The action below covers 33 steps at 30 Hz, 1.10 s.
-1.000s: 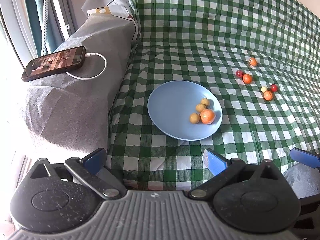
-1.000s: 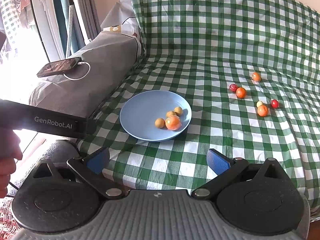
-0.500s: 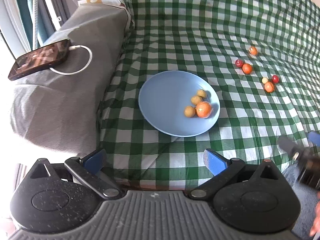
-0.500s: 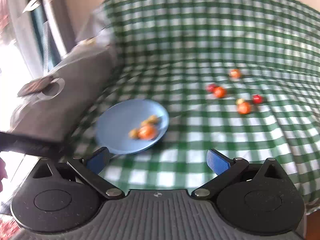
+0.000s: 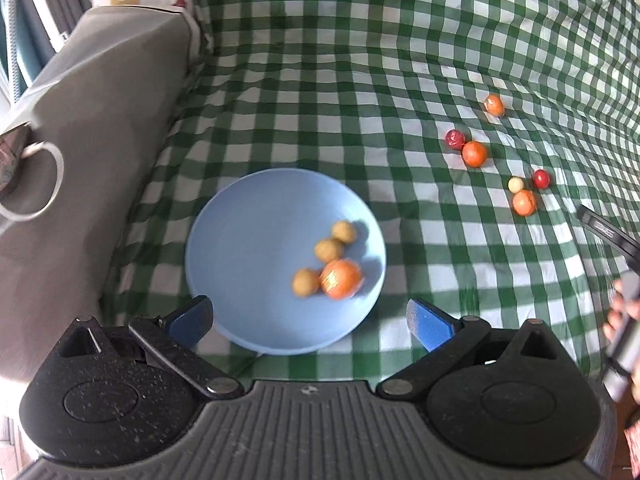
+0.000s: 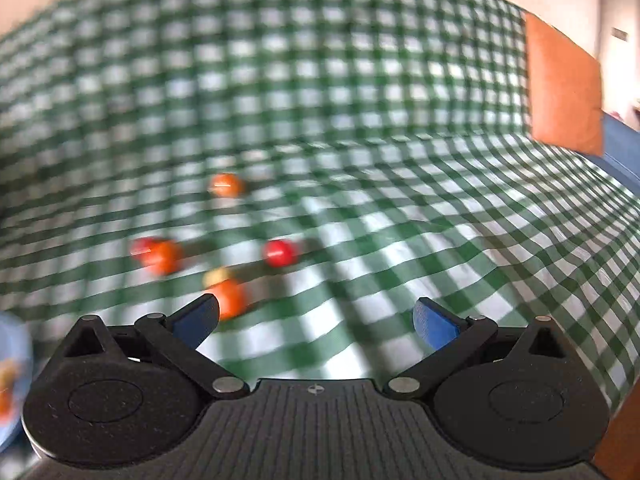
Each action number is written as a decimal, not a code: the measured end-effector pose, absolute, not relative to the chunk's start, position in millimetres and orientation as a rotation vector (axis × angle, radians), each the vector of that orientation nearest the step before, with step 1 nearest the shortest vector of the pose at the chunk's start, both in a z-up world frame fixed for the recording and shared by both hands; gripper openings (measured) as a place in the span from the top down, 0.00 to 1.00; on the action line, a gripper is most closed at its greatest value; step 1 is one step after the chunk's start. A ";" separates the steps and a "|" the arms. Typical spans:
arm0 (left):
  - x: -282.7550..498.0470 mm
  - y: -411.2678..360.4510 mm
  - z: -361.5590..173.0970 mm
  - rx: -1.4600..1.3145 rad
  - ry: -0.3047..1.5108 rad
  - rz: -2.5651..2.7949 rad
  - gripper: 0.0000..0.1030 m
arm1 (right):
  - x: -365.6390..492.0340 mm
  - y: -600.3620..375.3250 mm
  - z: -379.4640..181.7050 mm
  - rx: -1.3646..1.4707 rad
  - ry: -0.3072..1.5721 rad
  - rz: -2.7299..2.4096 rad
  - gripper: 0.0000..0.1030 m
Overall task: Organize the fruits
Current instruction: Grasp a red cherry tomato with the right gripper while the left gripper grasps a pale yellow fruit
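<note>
A light blue plate [image 5: 256,220] lies on the green checked cloth and holds one orange fruit [image 5: 341,279] and three small tan fruits [image 5: 329,249]. My left gripper [image 5: 308,320] is open and empty, just above the plate's near rim. Several loose fruits lie to the right: oranges [image 5: 474,153], a dark red one [image 5: 454,138], a red one [image 5: 541,178], a pale one [image 5: 515,184]. My right gripper [image 6: 316,318] is open and empty, close to the nearest orange [image 6: 232,298]. The right wrist view is blurred.
A grey covered armrest [image 5: 92,128] stands left of the plate, with a phone [image 5: 10,156] and white cable [image 5: 44,184] on it. The right gripper's body and the hand holding it [image 5: 624,312] show at the right edge. An orange cushion [image 6: 564,92] lies far right.
My left gripper has moved forward over the plate's near edge. My right gripper has swung right and forward, from facing the plate to facing the loose fruits.
</note>
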State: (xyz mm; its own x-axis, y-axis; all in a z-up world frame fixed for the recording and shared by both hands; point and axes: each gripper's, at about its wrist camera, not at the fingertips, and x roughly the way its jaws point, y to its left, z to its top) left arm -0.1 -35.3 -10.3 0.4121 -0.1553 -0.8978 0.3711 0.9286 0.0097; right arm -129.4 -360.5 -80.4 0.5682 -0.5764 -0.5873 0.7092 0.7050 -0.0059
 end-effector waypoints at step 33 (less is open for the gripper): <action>127.0 -358.4 -141.3 0.302 1.349 -0.625 0.01 | -122.6 -438.8 -159.9 0.350 0.531 -1.050 0.68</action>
